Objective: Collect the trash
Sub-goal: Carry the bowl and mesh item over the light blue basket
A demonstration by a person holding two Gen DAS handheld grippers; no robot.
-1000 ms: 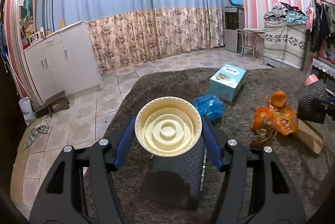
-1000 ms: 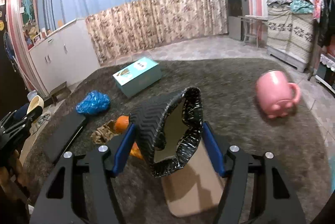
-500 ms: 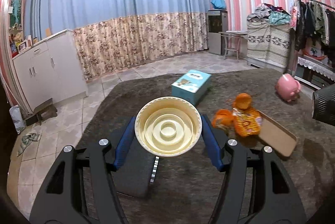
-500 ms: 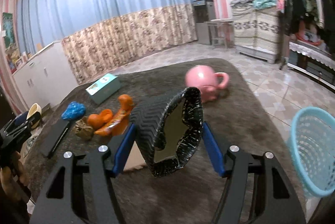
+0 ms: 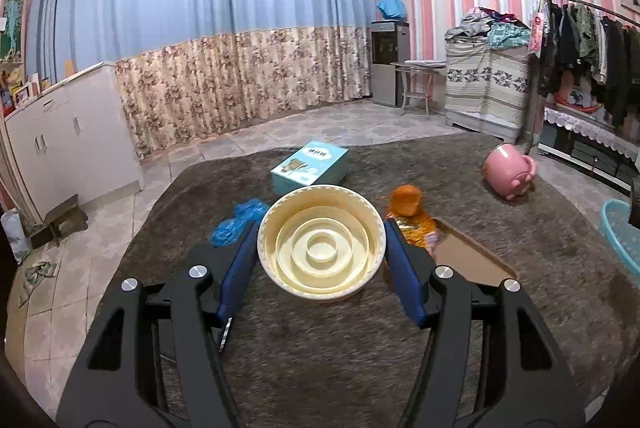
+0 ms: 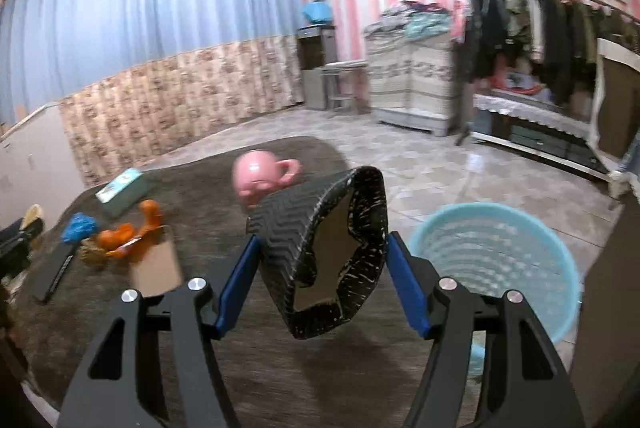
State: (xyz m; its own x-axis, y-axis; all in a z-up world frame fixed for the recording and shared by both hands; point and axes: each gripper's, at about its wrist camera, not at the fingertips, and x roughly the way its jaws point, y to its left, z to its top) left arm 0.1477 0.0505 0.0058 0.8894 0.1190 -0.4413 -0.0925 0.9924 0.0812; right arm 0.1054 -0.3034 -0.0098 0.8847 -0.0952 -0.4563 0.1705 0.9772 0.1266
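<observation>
At far left, your left claw (image 5: 322, 248) is clamped on a cream round container (image 5: 322, 242), held above the brown-covered worktop (image 5: 320, 348). Just beyond lie a crumpled blue wrapper (image 5: 236, 222), a teal box (image 5: 310, 168), orange wrappers (image 5: 410, 212), a flat cardboard sheet (image 5: 472, 258) and a tipped pink mug (image 5: 506, 172). To the right, your right claw (image 6: 320, 264) is clamped on a crushed black paper cup (image 6: 324, 252), near the light blue basket (image 6: 496, 260) standing off the worktop's edge. The step in hand looks like carrying trash to the bin; next, bring each piece over the rim before you part the claw.
</observation>
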